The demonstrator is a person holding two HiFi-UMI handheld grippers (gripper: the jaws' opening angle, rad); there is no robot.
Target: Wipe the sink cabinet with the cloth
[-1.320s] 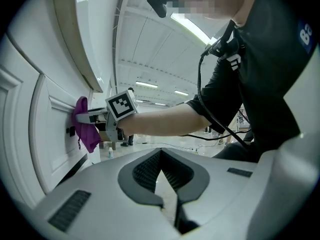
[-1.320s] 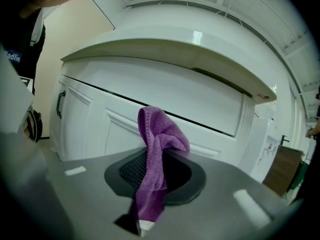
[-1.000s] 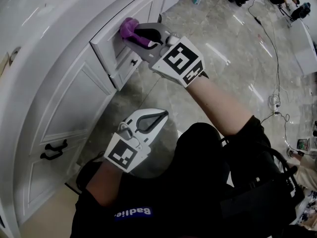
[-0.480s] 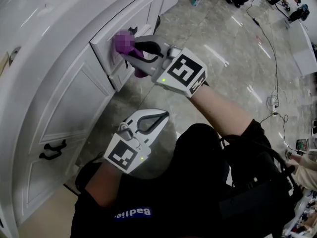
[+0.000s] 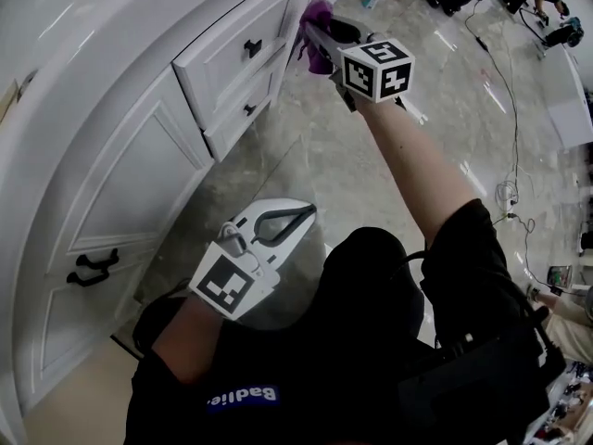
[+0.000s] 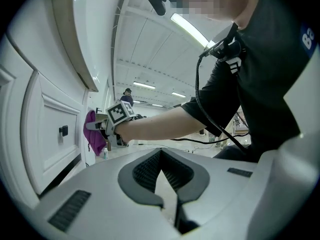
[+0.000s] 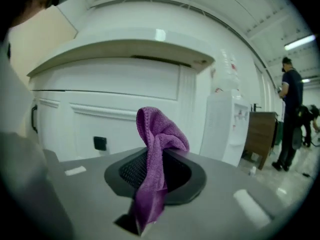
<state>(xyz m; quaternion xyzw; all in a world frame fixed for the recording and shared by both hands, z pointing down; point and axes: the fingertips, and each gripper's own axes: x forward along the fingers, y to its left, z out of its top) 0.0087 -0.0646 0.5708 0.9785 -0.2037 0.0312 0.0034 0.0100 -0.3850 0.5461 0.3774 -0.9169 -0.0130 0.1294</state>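
One cloth [image 5: 316, 15], pinched in the right gripper [image 5: 322, 33]; sink cabinet [image 5: 130, 165] face lies just ahead of its jaws. Idle left gripper [image 5: 306, 213]: closed, empty, farther off.

Fuzzy purple cloth [image 7: 159, 149], glossy white cabinet [image 5: 139, 170], polished marble floor [image 5: 389, 156]

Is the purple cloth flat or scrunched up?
Scrunched up: the cloth hangs in bunched folds, pinched by the right gripper, jaws shut on it.

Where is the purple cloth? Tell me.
The cloth sits at the head view's top, clamped in the right gripper, beside the top drawer of the cabinet.
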